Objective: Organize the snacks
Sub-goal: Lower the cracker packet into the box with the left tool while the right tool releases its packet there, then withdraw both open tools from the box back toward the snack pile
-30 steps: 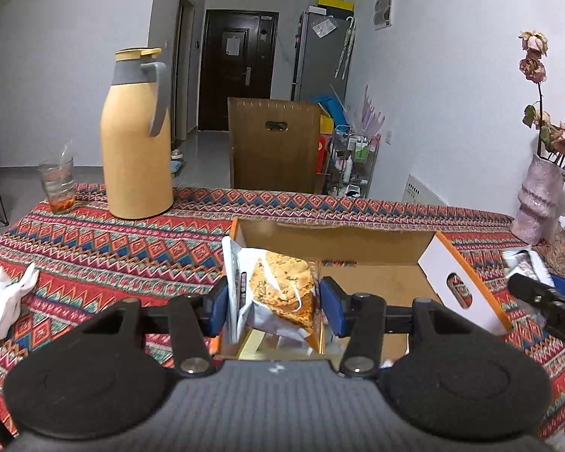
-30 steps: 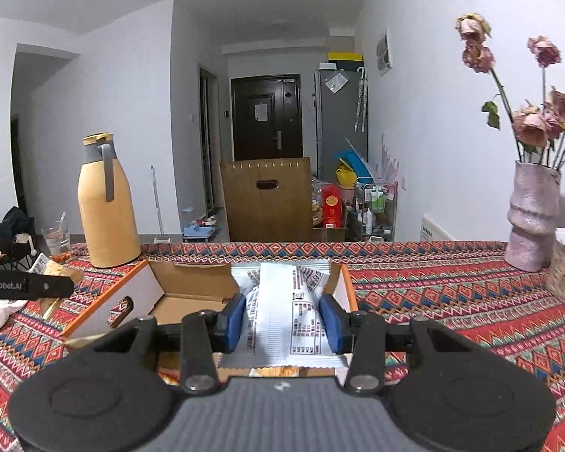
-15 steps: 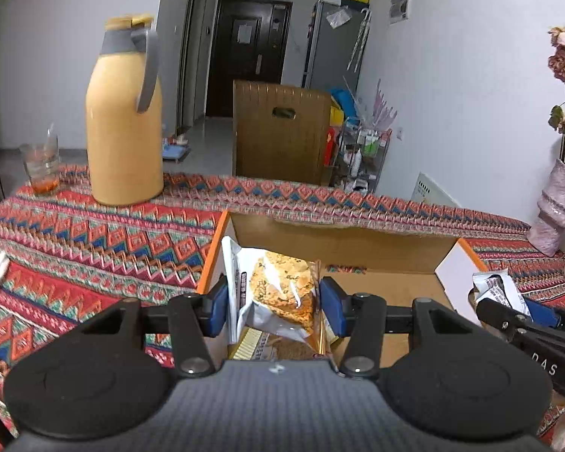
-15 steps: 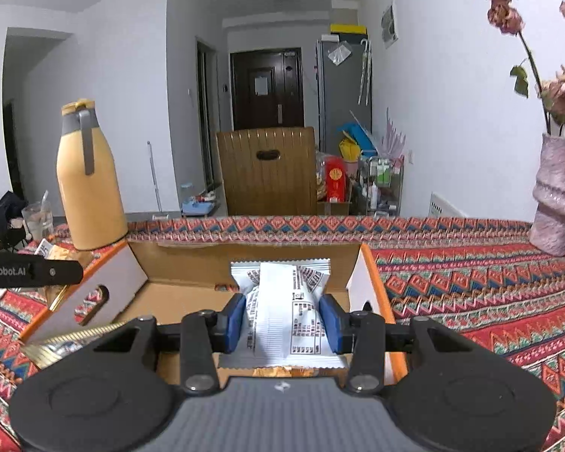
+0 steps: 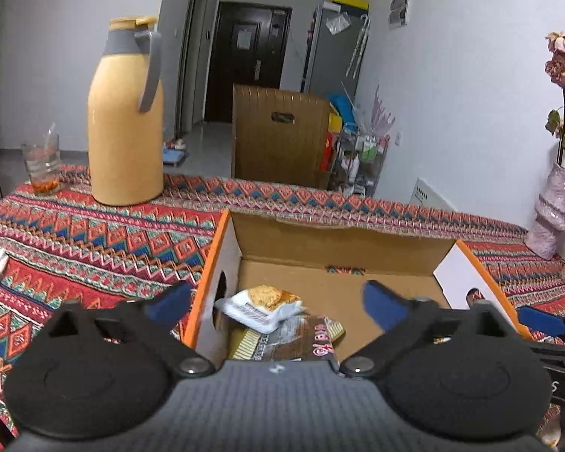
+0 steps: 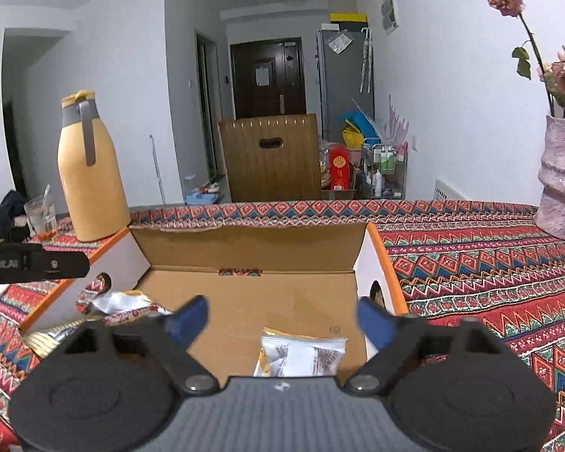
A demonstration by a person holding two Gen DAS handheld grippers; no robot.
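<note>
Snack packets (image 5: 261, 307) inside box (image 5: 342, 235)

My cardboard box (image 5: 342, 241) is matt brown paperboard inside, with white printed flaps. The snack packets (image 5: 261, 307) in it are glossy, crinkled plastic film. The tablecloth (image 6: 489, 263) looks woven cloth; the flask (image 5: 126, 124) is smooth matt.

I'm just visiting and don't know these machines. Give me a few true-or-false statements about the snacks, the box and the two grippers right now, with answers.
1. The left gripper is clamped on a snack packet. False: it is open and empty.
2. A cracker packet lies inside the cardboard box. True.
3. The right gripper is open. True.
4. The white packet lies on the tablecloth outside the box. False: it is on the box floor.
5. The yellow jug stands upright. True.
</note>
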